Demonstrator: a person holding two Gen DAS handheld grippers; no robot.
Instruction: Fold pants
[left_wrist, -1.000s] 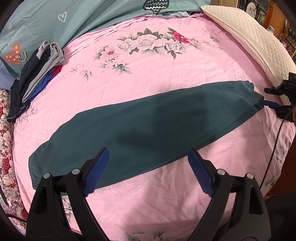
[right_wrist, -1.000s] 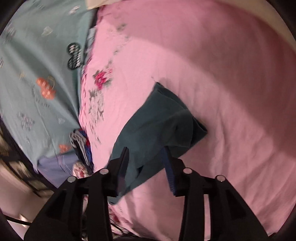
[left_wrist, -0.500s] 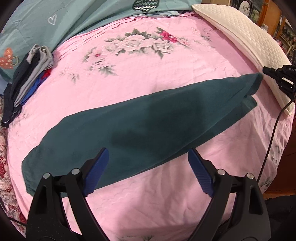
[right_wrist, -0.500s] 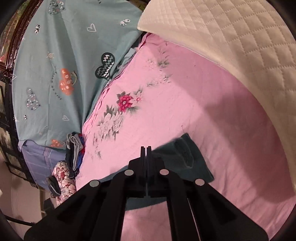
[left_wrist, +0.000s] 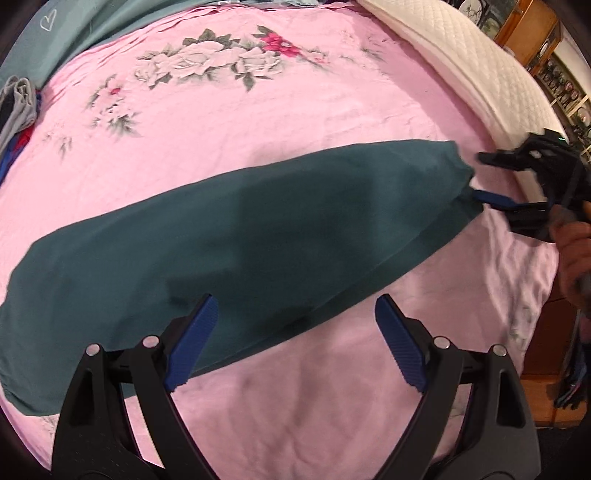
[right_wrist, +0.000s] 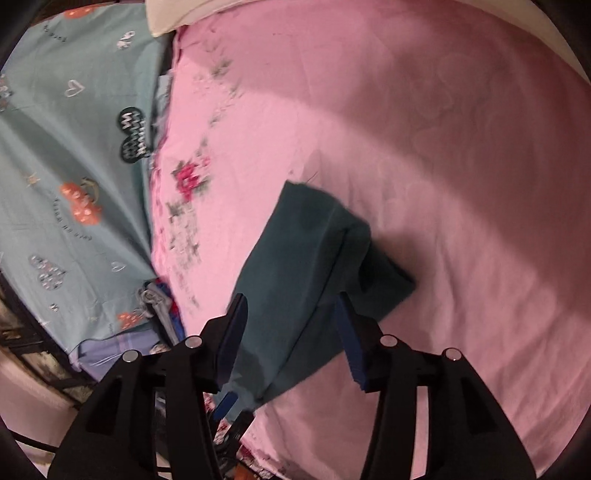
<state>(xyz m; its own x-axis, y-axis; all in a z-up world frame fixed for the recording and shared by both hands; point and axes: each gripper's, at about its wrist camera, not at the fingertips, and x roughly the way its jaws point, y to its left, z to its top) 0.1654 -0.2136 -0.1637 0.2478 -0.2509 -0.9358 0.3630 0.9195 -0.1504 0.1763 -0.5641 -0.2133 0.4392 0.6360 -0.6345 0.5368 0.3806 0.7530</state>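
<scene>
Dark teal pants (left_wrist: 258, 236) lie flat, lengthwise across pink floral bedsheet (left_wrist: 295, 110). Left gripper (left_wrist: 291, 339) spread wide above near edge, empty. Right gripper (right_wrist: 291, 325) jaws just reopened, straddling pants end, not pinching

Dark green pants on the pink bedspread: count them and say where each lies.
1. The dark green pants lie stretched across the pink bedspread, one end by the right claw. The clothes pile at the left edge may hide other pants.
</scene>
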